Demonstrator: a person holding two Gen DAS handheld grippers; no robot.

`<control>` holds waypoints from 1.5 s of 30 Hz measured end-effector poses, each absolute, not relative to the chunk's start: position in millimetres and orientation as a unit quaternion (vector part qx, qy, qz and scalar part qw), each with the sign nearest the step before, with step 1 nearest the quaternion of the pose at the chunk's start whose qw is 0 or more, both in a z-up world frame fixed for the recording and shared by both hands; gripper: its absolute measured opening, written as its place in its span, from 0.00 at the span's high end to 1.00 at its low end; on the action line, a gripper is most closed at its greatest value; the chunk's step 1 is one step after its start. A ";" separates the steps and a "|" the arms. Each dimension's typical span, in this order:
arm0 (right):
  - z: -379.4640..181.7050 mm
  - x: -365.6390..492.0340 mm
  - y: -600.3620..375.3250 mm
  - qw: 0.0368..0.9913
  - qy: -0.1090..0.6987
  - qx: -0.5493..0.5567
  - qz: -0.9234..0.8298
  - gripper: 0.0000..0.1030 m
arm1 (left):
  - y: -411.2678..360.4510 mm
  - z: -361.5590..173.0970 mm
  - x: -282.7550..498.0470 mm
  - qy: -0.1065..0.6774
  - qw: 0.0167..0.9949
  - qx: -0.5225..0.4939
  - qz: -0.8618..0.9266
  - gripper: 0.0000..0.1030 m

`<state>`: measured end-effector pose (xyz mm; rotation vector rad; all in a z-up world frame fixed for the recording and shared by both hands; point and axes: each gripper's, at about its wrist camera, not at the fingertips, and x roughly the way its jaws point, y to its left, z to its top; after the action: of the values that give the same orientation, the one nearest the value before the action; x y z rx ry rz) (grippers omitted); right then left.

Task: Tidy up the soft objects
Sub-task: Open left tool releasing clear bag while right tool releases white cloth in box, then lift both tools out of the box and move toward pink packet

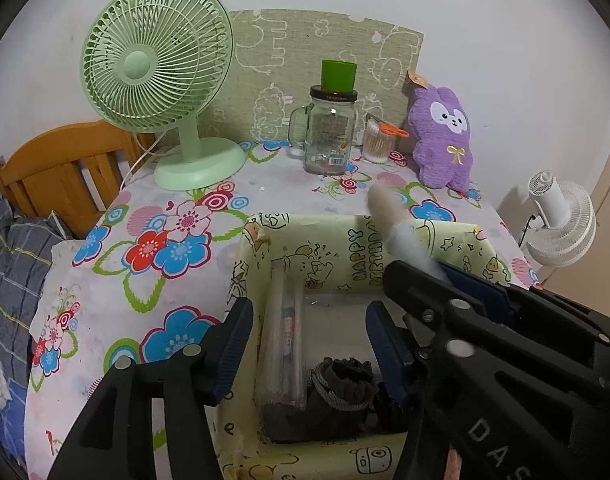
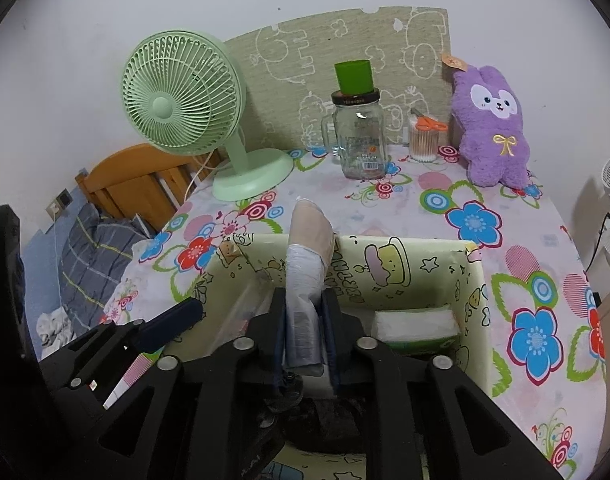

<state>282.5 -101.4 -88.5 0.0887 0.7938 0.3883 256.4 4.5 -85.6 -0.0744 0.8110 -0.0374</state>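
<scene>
A yellow cartoon-paper box (image 1: 317,222) (image 2: 425,250) stands on the flowered tablecloth. My right gripper (image 2: 305,326) (image 1: 419,268) is shut on a pale soft item wrapped in clear plastic (image 2: 307,240) (image 1: 389,220). The item sticks up over the box's far rim. My left gripper (image 1: 309,344) hangs open over the box's left half with nothing between its fingers. Below it lie a clear plastic packet (image 1: 283,340) and a dark bundled cloth (image 1: 341,384) (image 2: 325,412). A white tissue pack (image 2: 415,326) sits in the right half. A purple plush (image 1: 441,140) (image 2: 493,128) leans at the back right.
At the back stand a green table fan (image 1: 161,80) (image 2: 185,108), a glass jar with a green cup on top (image 1: 331,136) (image 2: 359,140), and a cotton-swab tub with orange scissors (image 1: 379,144) (image 2: 425,140). A bed with a wooden headboard (image 1: 61,168) is left; a white fan (image 1: 561,220) is right.
</scene>
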 end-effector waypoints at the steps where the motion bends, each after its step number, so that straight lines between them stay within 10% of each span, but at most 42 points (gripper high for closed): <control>1: -88.5 281.8 -101.8 0.903 0.384 0.043 0.186 0.67 | 4.3 -85.4 255.3 0.394 0.918 -0.037 -0.021 0.37; 5: -87.5 279.0 -104.1 0.907 0.381 0.042 0.176 0.35 | 2.2 -82.1 249.2 0.387 0.921 -0.037 -0.030 0.29; 45: -28.6 171.2 -141.9 0.941 0.312 0.036 0.126 0.12 | -30.3 -26.6 151.9 0.318 0.947 -0.004 -0.039 0.01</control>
<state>171.2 -141.9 -28.6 0.0743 0.6359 0.2569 151.9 -30.3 -26.6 -0.0082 0.6480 -0.0787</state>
